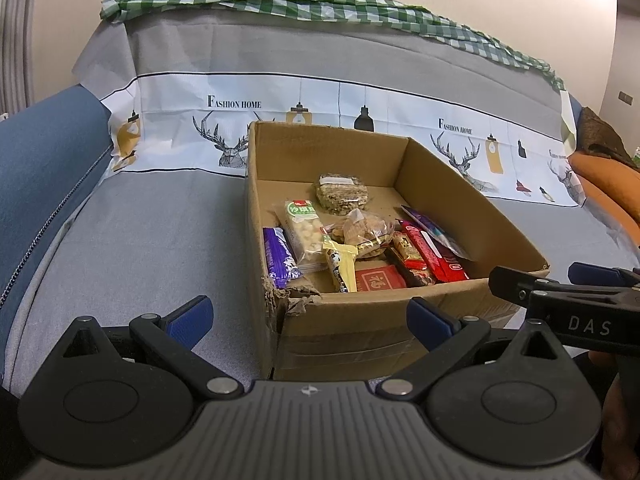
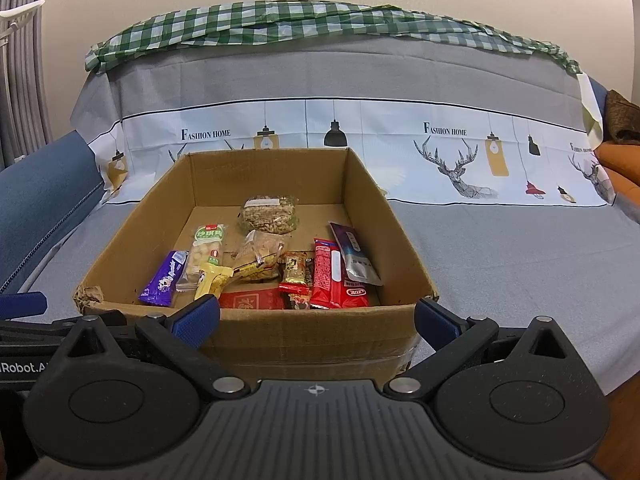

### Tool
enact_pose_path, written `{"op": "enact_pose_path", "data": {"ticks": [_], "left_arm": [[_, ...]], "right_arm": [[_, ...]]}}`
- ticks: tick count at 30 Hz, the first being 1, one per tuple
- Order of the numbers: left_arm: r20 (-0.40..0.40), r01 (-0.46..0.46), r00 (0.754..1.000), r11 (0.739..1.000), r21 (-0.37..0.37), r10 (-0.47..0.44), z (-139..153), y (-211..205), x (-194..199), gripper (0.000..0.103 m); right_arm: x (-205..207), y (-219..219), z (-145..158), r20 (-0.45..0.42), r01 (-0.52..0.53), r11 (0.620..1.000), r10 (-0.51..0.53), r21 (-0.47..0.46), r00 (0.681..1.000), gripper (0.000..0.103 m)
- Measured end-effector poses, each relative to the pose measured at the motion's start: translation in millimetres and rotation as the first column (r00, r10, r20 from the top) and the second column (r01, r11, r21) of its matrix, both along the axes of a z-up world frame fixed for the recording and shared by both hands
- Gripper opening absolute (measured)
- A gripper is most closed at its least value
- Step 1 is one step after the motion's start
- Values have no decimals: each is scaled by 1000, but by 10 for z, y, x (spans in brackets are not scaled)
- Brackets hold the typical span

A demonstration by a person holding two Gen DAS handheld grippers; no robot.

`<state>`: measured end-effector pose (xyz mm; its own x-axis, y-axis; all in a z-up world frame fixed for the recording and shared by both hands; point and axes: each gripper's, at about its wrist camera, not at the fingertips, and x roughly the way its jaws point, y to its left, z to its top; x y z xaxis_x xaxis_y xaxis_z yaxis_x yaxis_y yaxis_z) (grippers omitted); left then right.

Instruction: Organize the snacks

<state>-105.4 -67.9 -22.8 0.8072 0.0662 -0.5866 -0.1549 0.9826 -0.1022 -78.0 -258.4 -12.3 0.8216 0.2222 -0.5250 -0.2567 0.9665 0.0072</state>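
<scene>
An open cardboard box [image 1: 472,196] [image 2: 376,200] stands on the grey sofa cover and holds several snack packs: a purple bar [image 1: 280,258] [image 2: 164,279], a green-topped pack [image 1: 304,232] [image 2: 204,250], a red wrapper [image 1: 434,254] [image 2: 334,276], a clear peanut pack [image 1: 342,192] [image 2: 270,214] and a flat red packet [image 1: 378,278] [image 2: 250,300]. My left gripper [image 1: 310,318] is open and empty before the box's torn near-left corner. My right gripper [image 2: 316,318] is open and empty at the box's near wall; it also shows at the right edge of the left wrist view [image 1: 560,292].
The sofa [image 2: 500,248] has a grey printed cover, a blue armrest [image 1: 44,184] on the left and an orange cushion [image 1: 608,184] on the right. A green checked cloth [image 2: 320,24] lies along the backrest. My left gripper's blue fingertip [image 2: 22,304] shows at the left.
</scene>
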Motion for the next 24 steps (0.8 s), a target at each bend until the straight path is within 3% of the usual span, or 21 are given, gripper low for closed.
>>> {"op": "enact_pose_path", "data": {"ticks": [24], "left_arm": [[15, 15, 1000, 1000, 2, -15, 6, -24, -21, 103]], "right_arm": [[2, 1, -8, 0, 0, 1000, 0, 0, 1000, 102]]}}
